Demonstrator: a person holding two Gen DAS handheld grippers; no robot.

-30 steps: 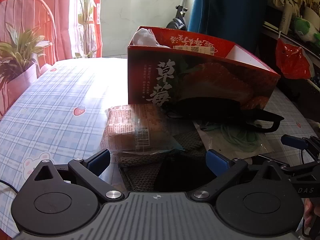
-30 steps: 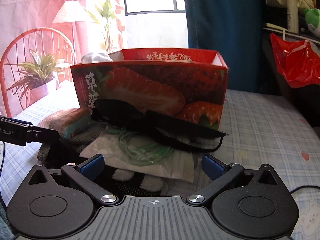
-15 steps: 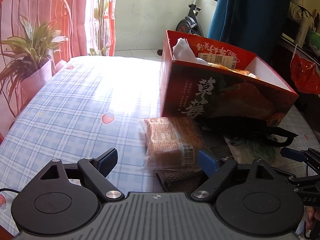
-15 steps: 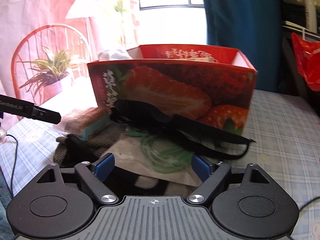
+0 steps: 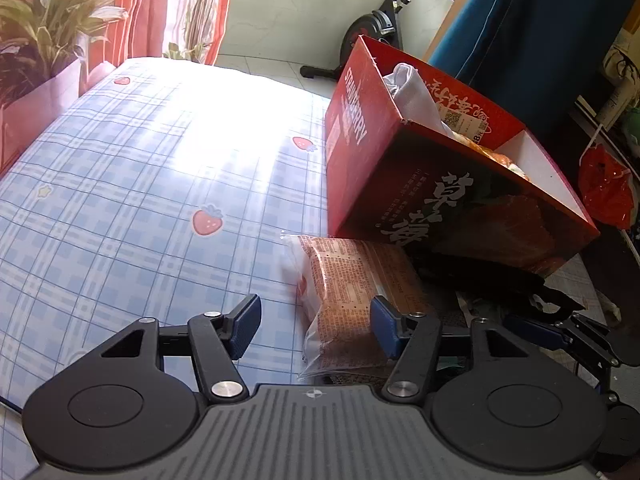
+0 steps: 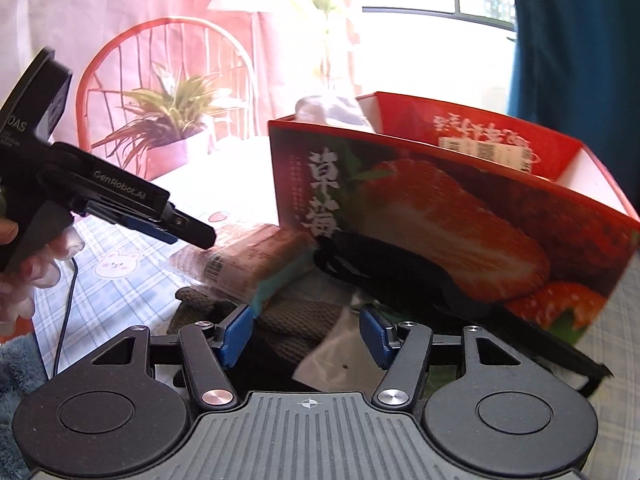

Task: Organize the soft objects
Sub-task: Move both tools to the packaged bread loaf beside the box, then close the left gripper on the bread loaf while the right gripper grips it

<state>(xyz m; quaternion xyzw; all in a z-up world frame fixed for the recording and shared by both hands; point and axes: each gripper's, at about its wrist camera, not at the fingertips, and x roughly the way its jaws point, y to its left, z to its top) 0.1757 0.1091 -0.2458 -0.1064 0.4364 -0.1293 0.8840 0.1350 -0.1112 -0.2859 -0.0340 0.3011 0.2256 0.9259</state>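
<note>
On the plaid tabletop (image 5: 120,208), I'm hovering my left claw (image 5: 316,326) wide by the bread pack (image 5: 352,292), lying beside the red box (image 5: 440,184); my right claw (image 6: 307,332) is gaping over gloves (image 6: 288,320).

Place: you are working in a lived-in home room.
Cloth: your tabletop (image 5: 132,184) wears a blue plaid cover with strawberries and a bear.
Upper left: a potted plant (image 5: 44,28) and red curtains (image 5: 132,4).
Top centre: an exercise bike (image 5: 372,28) on pale tiles.
Seating: a red chair (image 6: 168,80).
</note>
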